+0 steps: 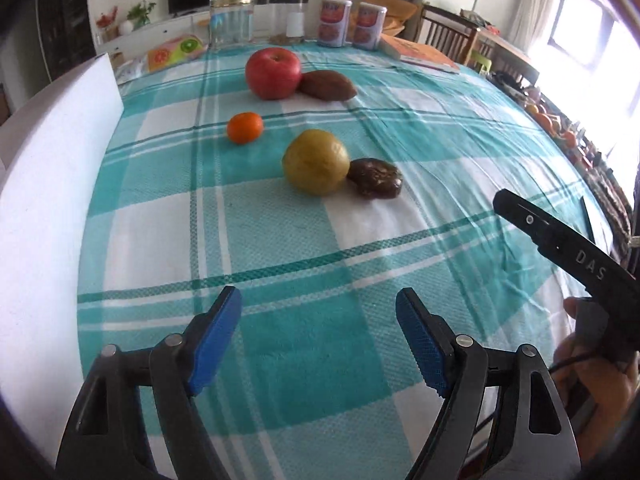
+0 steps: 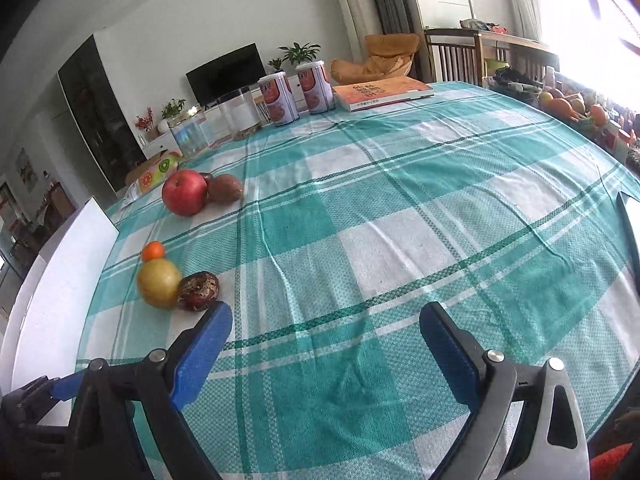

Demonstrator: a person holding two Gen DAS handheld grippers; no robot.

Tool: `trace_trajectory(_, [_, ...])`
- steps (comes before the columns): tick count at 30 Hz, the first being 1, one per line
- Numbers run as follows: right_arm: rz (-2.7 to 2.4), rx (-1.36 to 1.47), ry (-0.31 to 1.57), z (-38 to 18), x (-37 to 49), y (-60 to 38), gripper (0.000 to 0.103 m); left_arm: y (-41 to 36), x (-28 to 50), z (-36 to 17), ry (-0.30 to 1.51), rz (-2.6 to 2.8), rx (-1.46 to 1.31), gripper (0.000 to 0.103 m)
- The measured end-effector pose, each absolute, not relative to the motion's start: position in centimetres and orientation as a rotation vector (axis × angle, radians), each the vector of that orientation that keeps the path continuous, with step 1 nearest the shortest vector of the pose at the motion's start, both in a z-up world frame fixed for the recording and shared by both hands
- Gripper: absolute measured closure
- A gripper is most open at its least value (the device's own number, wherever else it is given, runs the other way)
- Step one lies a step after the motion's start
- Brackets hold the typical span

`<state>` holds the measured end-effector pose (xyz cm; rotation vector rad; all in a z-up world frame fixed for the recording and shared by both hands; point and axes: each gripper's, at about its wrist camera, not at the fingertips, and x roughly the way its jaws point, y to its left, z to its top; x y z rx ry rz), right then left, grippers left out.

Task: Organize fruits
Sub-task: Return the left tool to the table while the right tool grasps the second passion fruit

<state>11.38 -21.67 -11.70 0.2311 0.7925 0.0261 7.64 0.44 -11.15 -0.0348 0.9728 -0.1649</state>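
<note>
While a checked tablecloth (image 1: 280, 240) covers the table, a red apple (image 1: 273, 73) is seen beyond both empty, spread grippers (image 1: 319, 340) (image 2: 326, 354).

Apple (image 2: 184, 193): you see a small dark red thing (image 2: 207, 177) peeking out behind it in the right wrist view; too little shows to name it.
Mandarin (image 2: 153, 251): its lower part is hidden by the yellow fruit (image 2: 159, 283) in front.
White board (image 1: 48, 216): left of the apple, cut off by the frame edge.
Right gripper body (image 1: 568, 256): only its side shows, running off the edge; you cannot read its fingers there.
Cans (image 1: 335, 22): behind the apple, label print too blurred to read.
Window-side clutter (image 2: 576, 108): overexposed, indistinct.
</note>
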Motion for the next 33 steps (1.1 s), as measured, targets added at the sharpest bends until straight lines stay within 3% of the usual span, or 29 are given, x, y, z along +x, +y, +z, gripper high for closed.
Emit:
trace_trajectory(8, [0.014, 0.225, 0.855, -13.3, 12.0, -21.4, 0.008, 2.1, 10.7, -13.4, 0.937, -0.059, 0.011, 0.021])
trace_trajectory(19, [0.071, 0.230, 0.879, -13.8, 12.2, -20.7, 0.008, 2.5, 11.2, -13.9, 0.917, -0.049, 0.026, 0.014])
trace_trajectory(27, [0.210, 0.202, 0.845, -13.2, 11.9, -18.6, 0.030, 2.4, 11.1, -13.9, 0.917, -0.049, 0.026, 0.013])
trace_trajectory(33, [0.243, 0.178, 0.851, -13.3, 11.9, -17.8, 0.036, 2.5, 11.1, -13.9, 0.917, -0.049, 0.026, 0.013])
